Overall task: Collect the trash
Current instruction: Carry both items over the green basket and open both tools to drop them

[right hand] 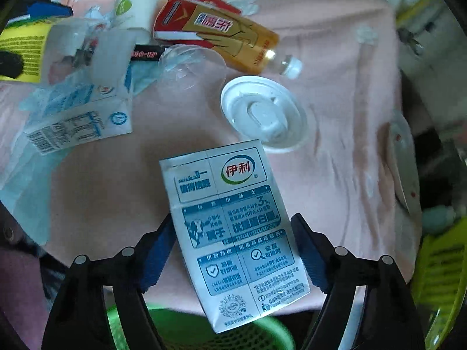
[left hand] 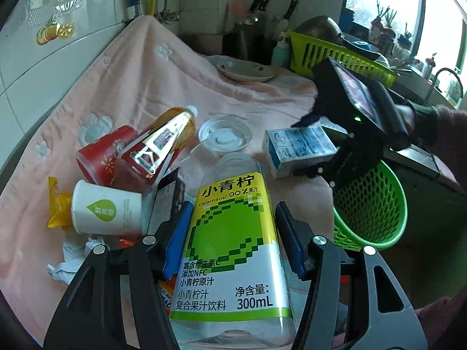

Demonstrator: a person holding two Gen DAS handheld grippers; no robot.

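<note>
My left gripper (left hand: 233, 207) is shut on a clear juice bottle (left hand: 233, 248) with a yellow-green label, its blue pads pressing both sides. The bottle's label also shows at the far left of the right wrist view (right hand: 23, 49). My right gripper (right hand: 233, 218) is shut on a white-and-blue milk carton (right hand: 233, 233), held tilted above the pink cloth (right hand: 335, 43). The carton's lower end hangs over a green mesh basket (right hand: 181, 329). In the left wrist view the right gripper (left hand: 305, 145) holds the carton (left hand: 297, 148) just above the basket (left hand: 373, 204) at the counter's edge.
Trash lies on the cloth: a red-gold drink bottle (right hand: 216, 32), a white paper cup (left hand: 105, 210), a red cup (left hand: 102, 154), a plastic lid (right hand: 262, 113), a flattened carton (right hand: 78, 125), crumpled tissue (left hand: 70, 259). A plate (left hand: 245, 70) and a lime dish rack (left hand: 335, 55) stand behind.
</note>
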